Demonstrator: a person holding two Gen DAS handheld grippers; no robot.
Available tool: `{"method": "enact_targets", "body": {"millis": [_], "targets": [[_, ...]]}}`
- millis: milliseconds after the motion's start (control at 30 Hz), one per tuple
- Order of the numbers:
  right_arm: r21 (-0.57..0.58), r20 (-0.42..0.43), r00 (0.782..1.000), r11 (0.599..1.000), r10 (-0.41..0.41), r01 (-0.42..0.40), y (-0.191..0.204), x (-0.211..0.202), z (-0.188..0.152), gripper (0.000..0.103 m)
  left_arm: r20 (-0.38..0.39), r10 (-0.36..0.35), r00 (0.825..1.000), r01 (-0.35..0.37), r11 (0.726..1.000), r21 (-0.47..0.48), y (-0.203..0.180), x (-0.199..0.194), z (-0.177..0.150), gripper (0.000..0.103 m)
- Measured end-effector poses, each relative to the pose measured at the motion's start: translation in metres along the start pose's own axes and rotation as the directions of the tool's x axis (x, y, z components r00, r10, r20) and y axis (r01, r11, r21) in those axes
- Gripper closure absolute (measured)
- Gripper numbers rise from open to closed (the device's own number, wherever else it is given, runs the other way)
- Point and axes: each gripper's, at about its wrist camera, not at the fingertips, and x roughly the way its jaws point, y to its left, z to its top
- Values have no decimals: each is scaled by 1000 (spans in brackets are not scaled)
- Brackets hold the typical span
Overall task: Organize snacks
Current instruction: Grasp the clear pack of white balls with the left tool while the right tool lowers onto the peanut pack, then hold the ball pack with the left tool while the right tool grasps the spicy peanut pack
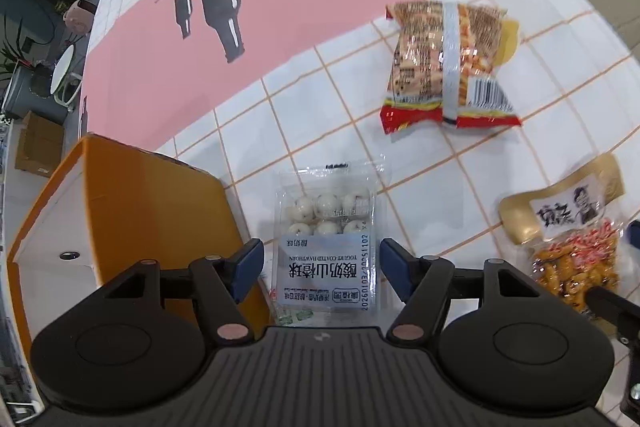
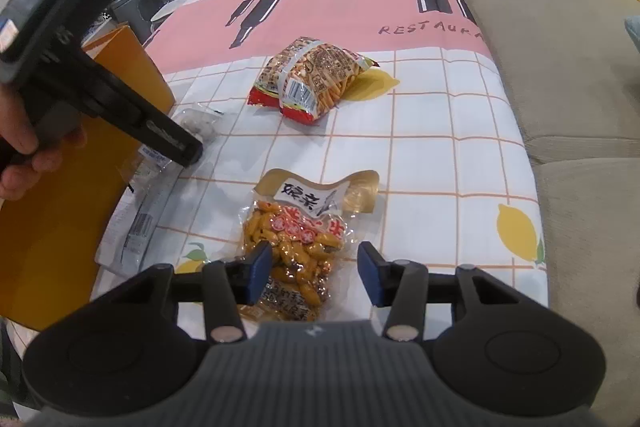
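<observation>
Straddling: the left gripper [image 1: 322,267] hangs over a clear pack of yogurt-coated hawthorn balls [image 1: 328,239], its blue pads on either side of the pack and not pressing on it; jaws parted, nothing held.
Pack's lie: flat on the tablecloth [image 1: 440,187], directly ahead of and under the left gripper, long axis running along the gripper's line of sight, white balls at the far end, printed label at the near end.
Right gripper: the right gripper [image 2: 315,275] is parted over a bag of orange peanuts [image 2: 298,247]; the left pad sits over the bag's edge, the right pad stands clear of it over bare cloth. No squeeze shows.
Peanut bag's lie: long axis also pointing away from the gripper, gold header with a white label at the far end.
Nearer hand: each gripper has its own snack; the left one looks better centred for closing.
Third snack: a red-and-orange crisp packet [image 2: 310,81] lies well apart, farther up the table, untouched.
Likely destination: an orange box [image 1: 120,227] stands just beside the hawthorn pack, on its left.
In the way: the box wall is close to the left pad, so closing should stay clear of it, in my judgement.
Surroundings: a beige sofa [image 2: 560,67] runs along the table's right edge.
</observation>
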Motion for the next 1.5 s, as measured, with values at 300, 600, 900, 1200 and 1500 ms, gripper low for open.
{"method": "enact_targets", "body": {"millis": [300, 600, 900, 1200, 1500], "targets": [[-2, -6, 1000, 1000, 17, -17, 3, 4, 0, 53, 8, -47, 999, 48, 997, -67, 7, 4, -1, 39], [28, -35, 999, 1000, 8, -7, 0, 6, -1, 52, 63, -201, 977, 208, 969, -131, 1, -16, -12, 41], [-2, -61, 998, 1000, -2, 2, -2, 0, -7, 78, 51, -306, 951, 310, 929, -201, -25, -26, -43, 40], [-45, -100, 994, 998, -36, 31, 0, -11, -15, 101, 96, -325, 941, 339, 899, -275, -28, -34, -80, 40], [-110, -169, 982, 992, -83, 65, -1, -31, -47, 103, 127, -285, 950, 309, 913, -266, -54, -51, -118, 40]]}}
